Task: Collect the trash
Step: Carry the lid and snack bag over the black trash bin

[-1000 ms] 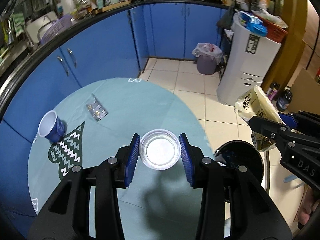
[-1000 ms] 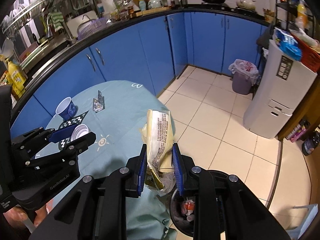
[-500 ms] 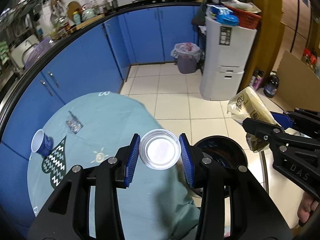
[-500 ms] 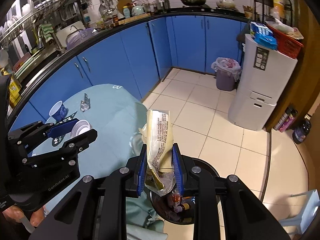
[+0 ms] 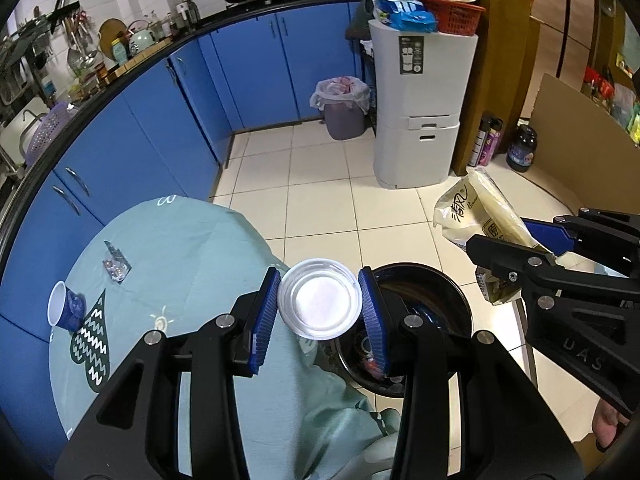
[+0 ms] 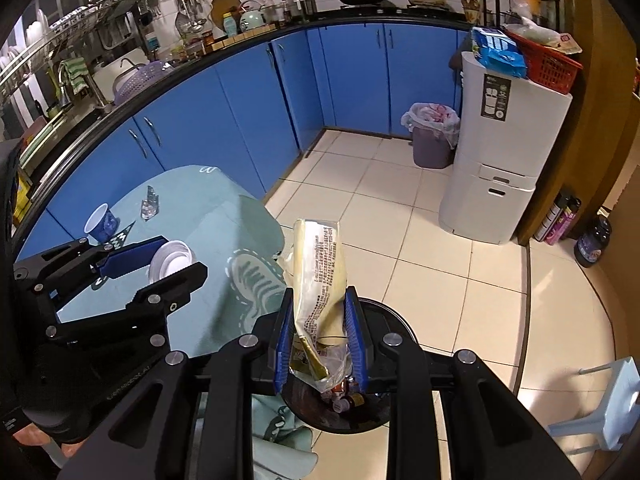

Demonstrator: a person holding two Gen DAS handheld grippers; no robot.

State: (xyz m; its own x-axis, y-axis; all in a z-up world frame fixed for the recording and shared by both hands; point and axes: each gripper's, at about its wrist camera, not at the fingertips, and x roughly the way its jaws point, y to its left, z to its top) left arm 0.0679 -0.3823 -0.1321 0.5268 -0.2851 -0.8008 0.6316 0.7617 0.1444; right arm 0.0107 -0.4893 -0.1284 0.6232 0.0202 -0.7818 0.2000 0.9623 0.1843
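Observation:
My left gripper (image 5: 320, 306) is shut on a clear round plastic lid (image 5: 320, 304), held at the table's edge beside the black trash bin (image 5: 448, 300). Seen from the right wrist, that lid (image 6: 170, 262) sits in the left gripper (image 6: 160, 264) over the teal tablecloth. My right gripper (image 6: 320, 332) is shut on a crumpled yellowish wrapper (image 6: 320, 272) directly above the open bin (image 6: 396, 328), which holds several bits of trash. In the left wrist view the wrapper (image 5: 476, 208) shows at the right. A blue paper cup (image 5: 64, 310) and a blister pack (image 5: 116, 266) lie on the table.
The round table with teal cloth (image 5: 192, 264) fills the lower left. Blue cabinets curve behind it. A grey lined bin (image 5: 344, 108) and a white cabinet (image 5: 420, 112) stand on the tiled floor. A light plastic stool (image 6: 600, 408) is at the right.
Both grippers have swung right, off the table toward the black bin. The lid has gone from above the tablecloth to the table's edge, and the wrapper now hangs over the bin's opening.

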